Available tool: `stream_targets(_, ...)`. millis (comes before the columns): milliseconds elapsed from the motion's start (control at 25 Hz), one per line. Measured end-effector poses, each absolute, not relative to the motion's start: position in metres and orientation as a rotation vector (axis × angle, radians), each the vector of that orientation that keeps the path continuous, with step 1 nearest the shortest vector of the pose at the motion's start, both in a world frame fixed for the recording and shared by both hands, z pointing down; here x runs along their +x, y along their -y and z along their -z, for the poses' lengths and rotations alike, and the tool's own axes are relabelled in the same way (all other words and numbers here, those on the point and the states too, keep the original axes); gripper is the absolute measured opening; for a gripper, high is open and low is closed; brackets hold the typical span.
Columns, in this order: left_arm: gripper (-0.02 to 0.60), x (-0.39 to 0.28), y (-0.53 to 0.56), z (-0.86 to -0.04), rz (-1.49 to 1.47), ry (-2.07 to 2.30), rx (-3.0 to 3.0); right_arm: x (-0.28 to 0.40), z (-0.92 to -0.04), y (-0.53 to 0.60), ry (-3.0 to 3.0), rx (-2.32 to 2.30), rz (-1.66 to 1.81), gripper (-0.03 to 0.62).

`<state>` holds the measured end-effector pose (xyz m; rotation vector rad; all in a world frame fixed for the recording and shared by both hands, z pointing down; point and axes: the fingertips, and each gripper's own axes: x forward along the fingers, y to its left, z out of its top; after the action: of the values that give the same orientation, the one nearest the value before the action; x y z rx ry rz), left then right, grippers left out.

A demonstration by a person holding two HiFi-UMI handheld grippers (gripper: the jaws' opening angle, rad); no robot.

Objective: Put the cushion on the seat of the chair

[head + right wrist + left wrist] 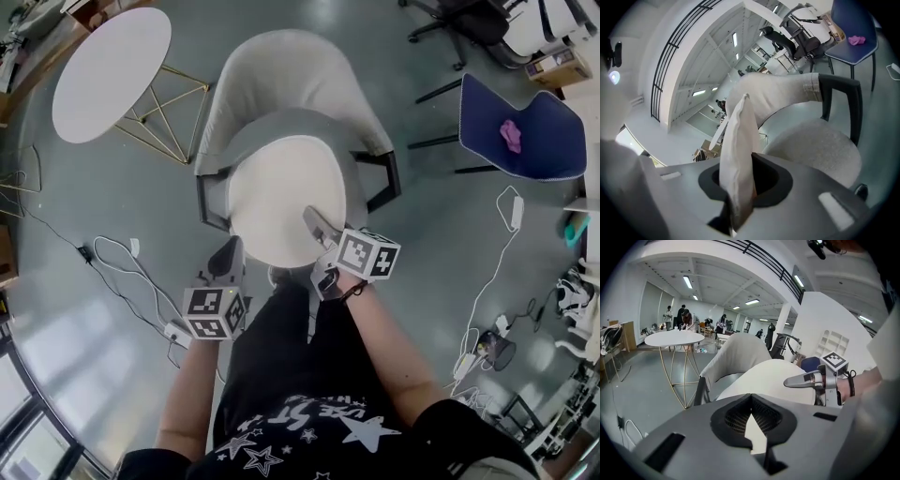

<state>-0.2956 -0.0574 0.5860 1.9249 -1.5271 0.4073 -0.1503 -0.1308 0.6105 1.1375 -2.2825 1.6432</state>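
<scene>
1 round, thin, off-white cushion (277, 202) over the pale grey chair (281, 75).

The cushion (277, 202) is over the chair (291, 70) seat at mid-frame, my left gripper (228, 255) and right gripper (319, 225) on its lower edge; a table (111, 73) stands upper left.
</scene>
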Motion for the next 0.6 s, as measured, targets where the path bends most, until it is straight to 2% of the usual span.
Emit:
stream_targets(360,0.008,-0.275,0.056,-0.634,-0.468,1.463,1.892,-0.102,-0.681,0.134,2.127,1.297,-1.488,0.063)
stream_targets(600,0.008,-0.259,0.054,-0.673,-0.491,1.418,1.87,-0.077,-0.717,0.137,2.1,1.305,-1.513,0.067)
